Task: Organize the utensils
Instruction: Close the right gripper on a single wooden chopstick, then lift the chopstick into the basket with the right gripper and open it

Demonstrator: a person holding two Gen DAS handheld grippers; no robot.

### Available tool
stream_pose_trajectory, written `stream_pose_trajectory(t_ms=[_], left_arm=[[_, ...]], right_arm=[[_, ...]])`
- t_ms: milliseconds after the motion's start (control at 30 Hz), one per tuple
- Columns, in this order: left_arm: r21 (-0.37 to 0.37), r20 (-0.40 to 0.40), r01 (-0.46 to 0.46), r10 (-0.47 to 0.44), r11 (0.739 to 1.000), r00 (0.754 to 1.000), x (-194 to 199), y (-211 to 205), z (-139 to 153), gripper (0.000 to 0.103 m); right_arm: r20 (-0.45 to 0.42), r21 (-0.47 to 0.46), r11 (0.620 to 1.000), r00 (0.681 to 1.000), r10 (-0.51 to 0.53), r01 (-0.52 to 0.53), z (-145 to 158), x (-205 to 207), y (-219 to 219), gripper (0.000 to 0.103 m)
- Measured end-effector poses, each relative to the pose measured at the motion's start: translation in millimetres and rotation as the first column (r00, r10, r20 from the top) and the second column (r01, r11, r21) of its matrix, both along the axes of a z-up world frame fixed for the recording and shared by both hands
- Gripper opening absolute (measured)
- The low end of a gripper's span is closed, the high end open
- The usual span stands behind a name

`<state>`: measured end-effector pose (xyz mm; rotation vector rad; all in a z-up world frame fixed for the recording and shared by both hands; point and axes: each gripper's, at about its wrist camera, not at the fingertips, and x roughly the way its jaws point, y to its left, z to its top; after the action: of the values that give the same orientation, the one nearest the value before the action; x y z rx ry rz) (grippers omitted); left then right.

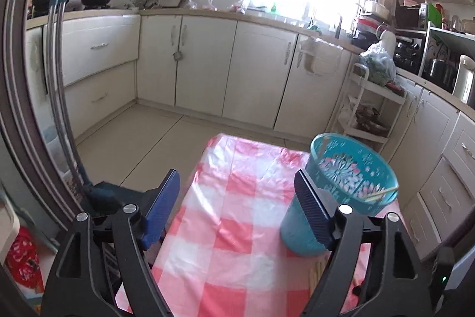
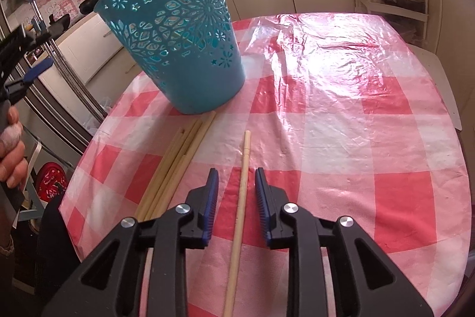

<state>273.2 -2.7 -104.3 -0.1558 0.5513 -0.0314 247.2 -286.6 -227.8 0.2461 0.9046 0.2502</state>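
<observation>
The right gripper [image 2: 237, 192] is slightly spread, its pads straddling a single chopstick [image 2: 241, 198] without pinching it. Left of that chopstick lies a bundle of chopsticks [image 2: 175, 165], reaching the teal basket [image 2: 178, 43] beyond. The left gripper [image 1: 237, 204] is spread wide, empty, beside the basket.
</observation>
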Motion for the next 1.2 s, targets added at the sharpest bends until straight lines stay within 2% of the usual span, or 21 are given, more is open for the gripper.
stream_pose_trajectory(t_ms=[233, 433, 567, 667, 767, 867, 1067, 1200], left_arm=[[0.055, -0.135, -0.025, 0.032, 0.998, 0.99, -6, 13, -63, 0.083], [0.072, -0.198, -0.008, 0.022, 0.997, 0.98, 9, 7, -92, 0.086], [0.093, -0.228, 0.009, 0.012, 0.996, 0.974, 13, -1, -104, 0.088], [0.097, -0.222, 0.019, 0.003, 0.995, 0.975, 13, -3, -105, 0.09], [0.098, -0.241, 0.027, -0.002, 0.995, 0.97, 14, -4, -108, 0.09], [0.108, -0.238, 0.03, -0.003, 0.994, 0.971, 14, -7, -108, 0.09], [0.128, -0.254, 0.05, -0.016, 0.991, 0.967, 15, -11, -109, 0.091], [0.124, -0.272, 0.052, -0.017, 0.991, 0.962, 17, -11, -111, 0.091]], right_arm=[[-0.014, -0.094, 0.996, 1.0, 0.001, -0.002, 1, 2, 10, 0.025], [-0.014, -0.196, 0.98, 1.0, 0.008, -0.01, 1, 4, 18, 0.022], [-0.019, -0.228, 0.974, 1.0, 0.013, -0.017, 1, 5, 20, 0.018], [-0.012, -0.279, 0.96, 0.999, 0.035, -0.037, 1, 4, 24, 0.014], [-0.012, -0.283, 0.958, 0.999, 0.042, -0.044, 2, 2, 24, 0.006], [-0.01, -0.229, 0.973, 1.0, 0.023, -0.025, 2, -3, 17, 0.006], [-0.005, -0.286, 0.957, 0.999, 0.046, -0.045, 2, -5, 25, 0.006], [0.001, -0.215, 0.977, 1.0, 0.005, -0.005, 7, -10, 14, 0.006]])
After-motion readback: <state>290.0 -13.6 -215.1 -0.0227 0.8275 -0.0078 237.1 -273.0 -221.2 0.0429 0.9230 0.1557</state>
